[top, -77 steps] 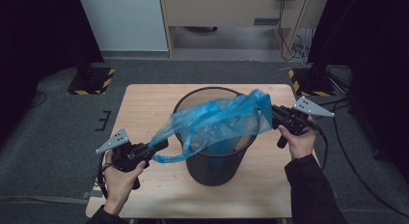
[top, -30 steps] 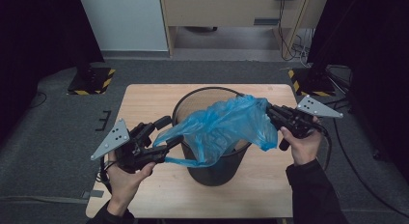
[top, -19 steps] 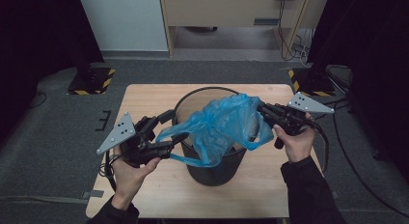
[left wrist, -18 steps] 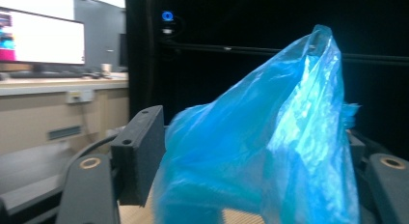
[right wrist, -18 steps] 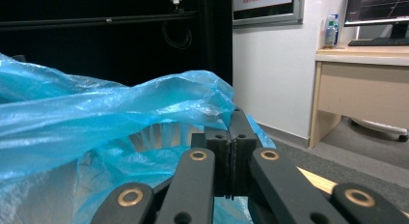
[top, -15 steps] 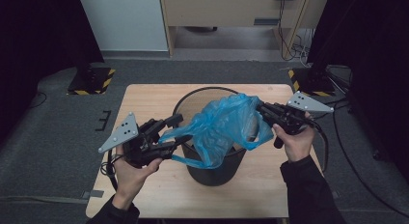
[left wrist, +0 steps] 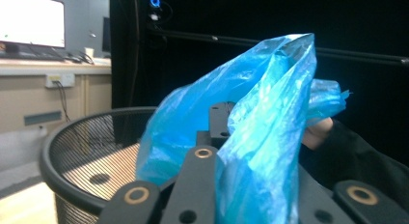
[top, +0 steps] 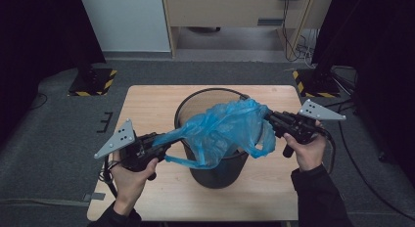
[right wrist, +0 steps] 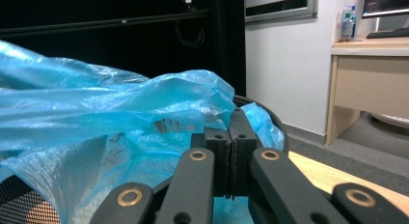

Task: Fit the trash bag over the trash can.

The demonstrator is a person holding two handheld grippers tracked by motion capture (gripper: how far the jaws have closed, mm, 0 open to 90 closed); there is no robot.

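Clearly light, limp film: blue plastic bag (top: pixel 222 131) stretched over black mesh bin (top: pixel 195 102) on table (top: pixel 147 104). Left gripper (top: pixel 159 141) has just been closing, jaws now pinching bag edge. Right gripper (top: pixel 269 118) clamped on opposite edge. Slippery, tears easily; hold at rim hem.

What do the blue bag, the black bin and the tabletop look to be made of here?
Blue bag: thin plastic film, translucent and glossy; it crinkles and lets light through.
Black bin: most likely metal wire mesh with a matt black coating and a solid rolled rim; the table shows through the mesh.
Tabletop: pale wood or wood-look laminate, matt; faint grain shows, which of the two I cannot tell.
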